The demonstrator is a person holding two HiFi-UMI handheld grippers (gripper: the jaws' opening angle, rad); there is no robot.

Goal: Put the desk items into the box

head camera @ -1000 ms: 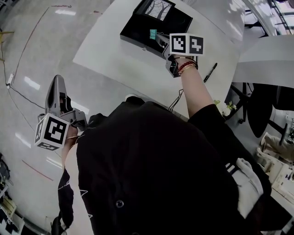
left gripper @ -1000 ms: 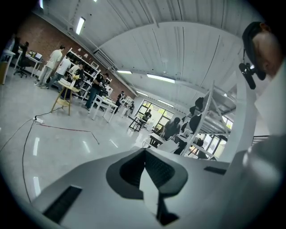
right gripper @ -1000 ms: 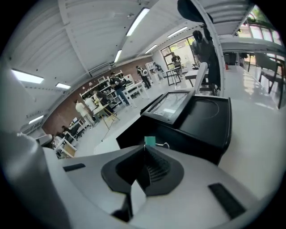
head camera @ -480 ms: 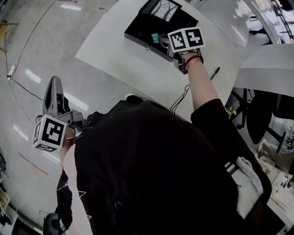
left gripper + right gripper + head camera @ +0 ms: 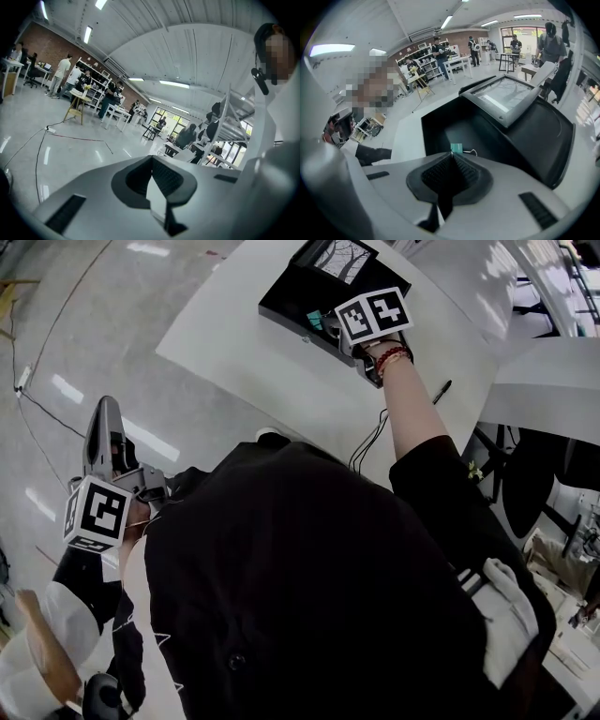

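One black pen (image 5: 433,393) lies on the white surface (image 5: 225,343) in the head view, well apart from the open black box (image 5: 281,307), so at least that item is left to pack. The right claw (image 5: 328,326) hangs over the box, and the left claw (image 5: 101,418) is off to the side, over the floor.

The left gripper view shows the left claw (image 5: 152,159) closed and empty.

The right gripper view shows the right claw (image 5: 451,157) pinching a teal binder clip (image 5: 456,148) at its tips, above the dark inside of the box (image 5: 445,124) and not yet dropped in.
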